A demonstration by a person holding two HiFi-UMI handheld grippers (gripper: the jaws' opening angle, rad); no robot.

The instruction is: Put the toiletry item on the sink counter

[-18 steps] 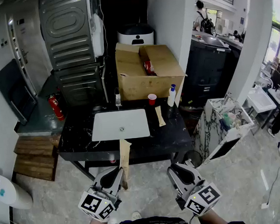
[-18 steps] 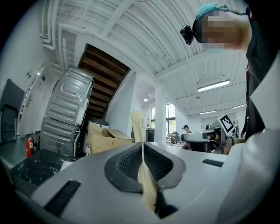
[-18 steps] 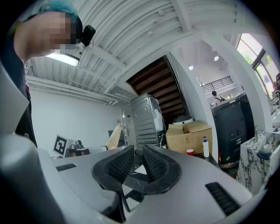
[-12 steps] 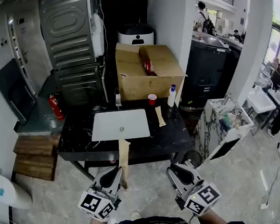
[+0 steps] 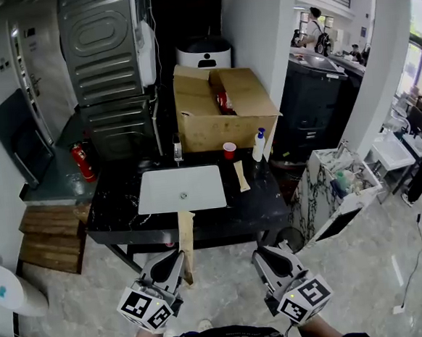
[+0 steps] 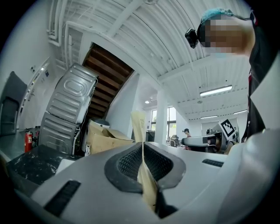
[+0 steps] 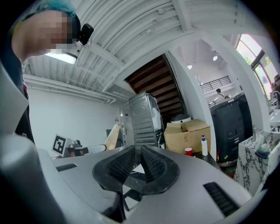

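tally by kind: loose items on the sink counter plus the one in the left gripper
Tan packets: 2, the counter packet and the held packet in the left gripper
Red cup: 1
Pump bottle: 1
Total: 4

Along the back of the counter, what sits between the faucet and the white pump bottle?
A red cup stands between the faucet and the pump bottle, apart from both. The head view shows this.
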